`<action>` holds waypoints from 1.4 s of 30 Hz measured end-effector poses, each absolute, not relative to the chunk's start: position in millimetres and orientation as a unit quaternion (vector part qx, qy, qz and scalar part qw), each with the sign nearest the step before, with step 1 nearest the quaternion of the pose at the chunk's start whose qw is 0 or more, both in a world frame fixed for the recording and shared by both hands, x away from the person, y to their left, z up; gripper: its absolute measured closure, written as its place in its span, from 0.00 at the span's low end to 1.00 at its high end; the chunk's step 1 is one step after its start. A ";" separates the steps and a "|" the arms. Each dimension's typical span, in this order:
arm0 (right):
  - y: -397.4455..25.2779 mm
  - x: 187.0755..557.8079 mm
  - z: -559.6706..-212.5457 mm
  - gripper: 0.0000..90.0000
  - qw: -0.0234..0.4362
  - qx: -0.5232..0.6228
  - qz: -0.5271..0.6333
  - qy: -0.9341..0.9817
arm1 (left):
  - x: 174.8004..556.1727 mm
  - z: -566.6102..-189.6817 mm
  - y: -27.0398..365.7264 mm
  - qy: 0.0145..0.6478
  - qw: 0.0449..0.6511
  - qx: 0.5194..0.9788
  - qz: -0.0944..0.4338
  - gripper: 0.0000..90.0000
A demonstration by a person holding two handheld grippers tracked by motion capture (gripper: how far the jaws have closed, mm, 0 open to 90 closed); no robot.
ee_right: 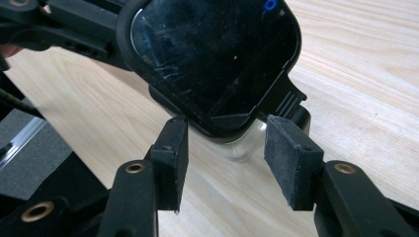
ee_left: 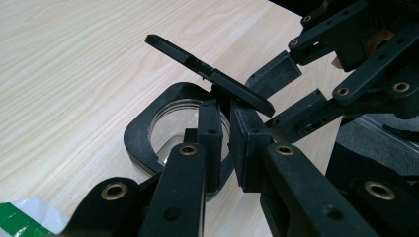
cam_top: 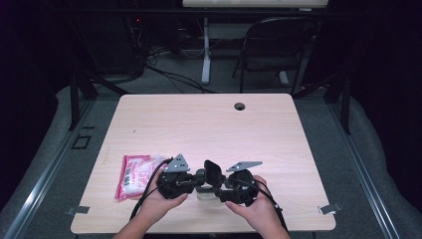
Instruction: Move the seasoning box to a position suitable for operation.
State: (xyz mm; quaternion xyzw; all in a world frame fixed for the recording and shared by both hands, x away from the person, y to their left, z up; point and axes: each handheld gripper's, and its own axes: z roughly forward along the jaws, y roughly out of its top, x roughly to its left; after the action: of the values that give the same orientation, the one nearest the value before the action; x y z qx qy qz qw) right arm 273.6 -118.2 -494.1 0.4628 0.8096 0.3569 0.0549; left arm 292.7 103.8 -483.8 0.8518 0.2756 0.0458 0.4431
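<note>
I have the small clear glass jar with a black collar (ee_left: 148, 133) near the surface's (cam_top: 199, 119) front edge, about midway along it. My left gripper (ee_left: 225, 136) pinches the collar's rim. The hinged black lid (ee_right: 212, 59) stands open; my right gripper (ee_right: 225, 158) is spread below it. The pink-and-white plastic packet (cam_top: 132, 175) lies unopened toward the front-left corner, so filling looks undone.

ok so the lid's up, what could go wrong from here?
1. The right tool is open, its jaws either side of the lid rather than gripping it. The lid could swing down onto the left tool.
2. The left tool seems to pinch only the container rim by the hinge. A push on the lid may twist or tip the container.
</note>
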 end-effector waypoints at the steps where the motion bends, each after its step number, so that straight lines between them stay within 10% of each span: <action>1: -117.8 273.7 -494.2 0.58 0.057 0.463 0.356 0.810 | 292.8 -484.2 104.1 0.276 0.443 0.851 0.046 0.91; 42: -121.0 275.1 -490.5 0.62 0.055 0.466 0.364 0.805 | 301.1 -508.0 105.8 0.323 0.404 0.851 0.090 0.68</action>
State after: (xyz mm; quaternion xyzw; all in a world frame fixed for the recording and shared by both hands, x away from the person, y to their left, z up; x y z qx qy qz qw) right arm 275.1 -121.0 -490.5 0.4656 0.8048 0.3640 0.0551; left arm 301.1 105.8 -508.0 0.8511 0.3233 0.0899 0.4037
